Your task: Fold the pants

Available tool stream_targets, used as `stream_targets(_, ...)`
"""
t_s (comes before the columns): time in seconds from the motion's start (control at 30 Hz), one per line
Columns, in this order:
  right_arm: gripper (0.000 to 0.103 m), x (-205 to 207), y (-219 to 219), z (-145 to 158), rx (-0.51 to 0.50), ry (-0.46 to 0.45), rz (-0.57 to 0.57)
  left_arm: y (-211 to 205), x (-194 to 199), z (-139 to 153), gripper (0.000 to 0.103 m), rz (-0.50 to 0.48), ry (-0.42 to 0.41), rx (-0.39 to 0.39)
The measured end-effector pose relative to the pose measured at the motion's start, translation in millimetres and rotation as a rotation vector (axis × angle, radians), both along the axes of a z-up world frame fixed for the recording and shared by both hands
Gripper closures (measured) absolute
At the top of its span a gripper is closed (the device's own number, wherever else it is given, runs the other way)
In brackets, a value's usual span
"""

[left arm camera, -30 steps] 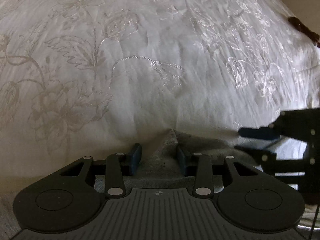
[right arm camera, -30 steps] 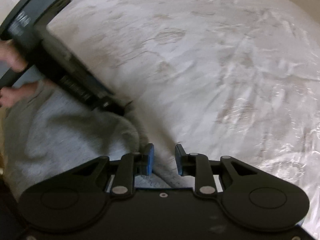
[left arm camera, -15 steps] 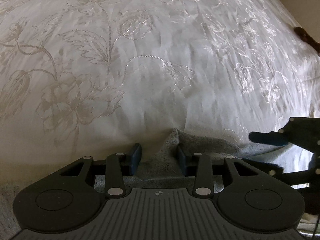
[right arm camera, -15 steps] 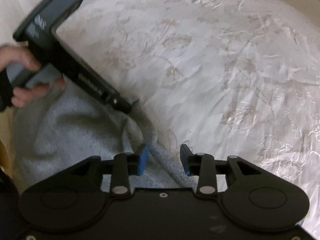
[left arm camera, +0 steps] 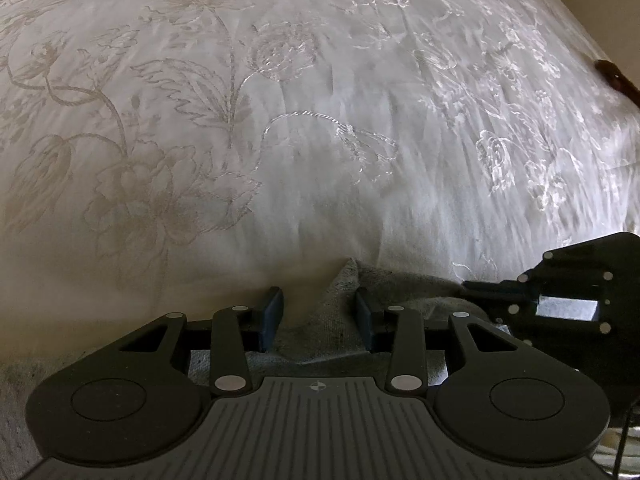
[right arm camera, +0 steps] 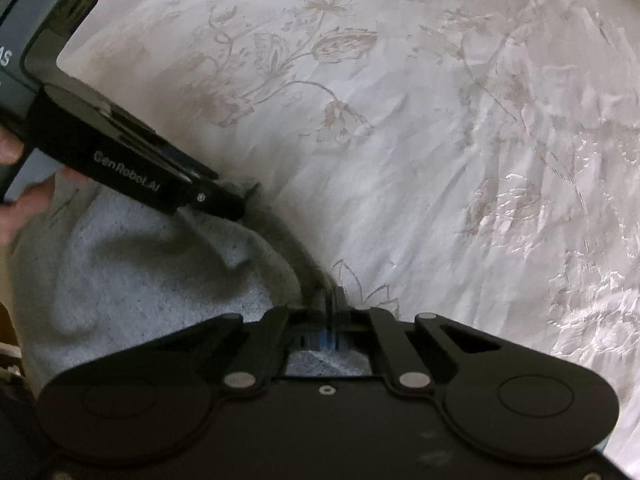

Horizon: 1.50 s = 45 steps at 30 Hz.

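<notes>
The grey pants (right arm camera: pixel 132 280) lie bunched at the near left edge of the bed, on the white bedspread (left arm camera: pixel 320 120) with its embroidered flowers. In the right wrist view the cloth fills the lower left part, and a hand (right arm camera: pixel 16 184) at the far left holds the handle of the left gripper (right arm camera: pixel 244 204), whose tip touches the upper edge of the pants. In the left wrist view the left gripper (left arm camera: pixel 318 312) has its two fingers apart, and a pointed corner of the grey cloth stands up between them without being pressed by either one. More to the right, the right gripper (right arm camera: pixel 330 308) has its fingers brought fully together, and a dark hem of the pants runs into them, so it grips the fabric. The same tool (left arm camera: pixel 480 288) shows at the right edge of the left view, on the cloth. A dark brown object (left arm camera: pixel 616 80) sits at the far right edge of the bed.
</notes>
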State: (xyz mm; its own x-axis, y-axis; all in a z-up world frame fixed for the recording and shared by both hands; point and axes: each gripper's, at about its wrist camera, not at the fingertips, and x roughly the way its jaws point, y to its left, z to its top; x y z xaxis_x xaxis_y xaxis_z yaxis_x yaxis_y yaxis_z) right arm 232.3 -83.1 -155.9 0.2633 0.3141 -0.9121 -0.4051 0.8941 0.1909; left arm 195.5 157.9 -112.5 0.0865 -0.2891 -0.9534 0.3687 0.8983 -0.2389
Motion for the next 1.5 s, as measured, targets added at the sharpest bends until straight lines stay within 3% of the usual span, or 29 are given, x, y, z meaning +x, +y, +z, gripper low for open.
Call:
stream_targets(0.07, 0.101, -2, 4, 3, -0.011, -0.018, 0.026, 1, -1, 1, 0.064, 0.005, -0.009, 0.006)
stream_targets(0.17, 0.102, -9, 10, 15, -0.075, -0.114, 0.055, 1, -2, 0, 0.062, 0.016, -0.017, 0.003)
stream_targets(0.27, 0.102, -14, 19, 4, -0.13, -0.119, 0.067, 1, -1, 4, 0.063, 0.026, -0.027, 0.002)
stream_targets(0.33, 0.096, -14, 25, 3, -0.155, -0.129, 0.05, 5, -1, 15, 0.063, 0.048, -0.063, -0.016)
stream_targets(0.43, 0.084, -16, 21, 22, -0.135, -0.205, -0.069, 21, 0, 34, 0.064, 0.105, -0.126, -0.042)
stream_targets(0.5, 0.084, -22, 20, 41, -0.1, -0.289, -0.11, 35, 4, 42, 0.064, 0.156, -0.144, -0.052)
stream_targets(0.6, 0.084, -29, 29, 61, -0.021, -0.328, -0.074, 54, 5, 43, 0.064, 0.222, -0.135, -0.046)
stream_targets(0.73, 0.084, -32, 60, 54, 0.053, -0.257, 0.031, 74, -4, 40, 0.064, 0.266, -0.122, -0.015)
stream_targets(0.87, 0.087, -19, 93, 22, -0.011, -0.192, 0.103, 83, -24, 37, 0.064, 0.282, -0.103, -0.002)
stream_targets(0.97, 0.087, 1, 96, 3, -0.117, -0.19, 0.016, 87, -36, 39, 0.064, 0.265, -0.116, 0.01)
stream_targets(1.03, 0.084, 9, 92, 6, -0.144, -0.216, -0.064, 86, -43, 43, 0.064, 0.249, -0.129, 0.015)
stream_targets(1.2, 0.07, 13, 74, 31, 0.001, -0.223, -0.095, 83, -56, 42, 0.064, 0.202, -0.143, 0.023)
stream_targets(1.33, 0.068, 19, 68, 20, 0.043, -0.075, -0.063, 86, -64, 31, 0.064, 0.204, -0.105, 0.03)
stream_targets(1.5, 0.07, -15, 92, 23, 0.074, -0.002, 0.179, 89, -66, 26, 0.064, 0.207, -0.084, 0.024)
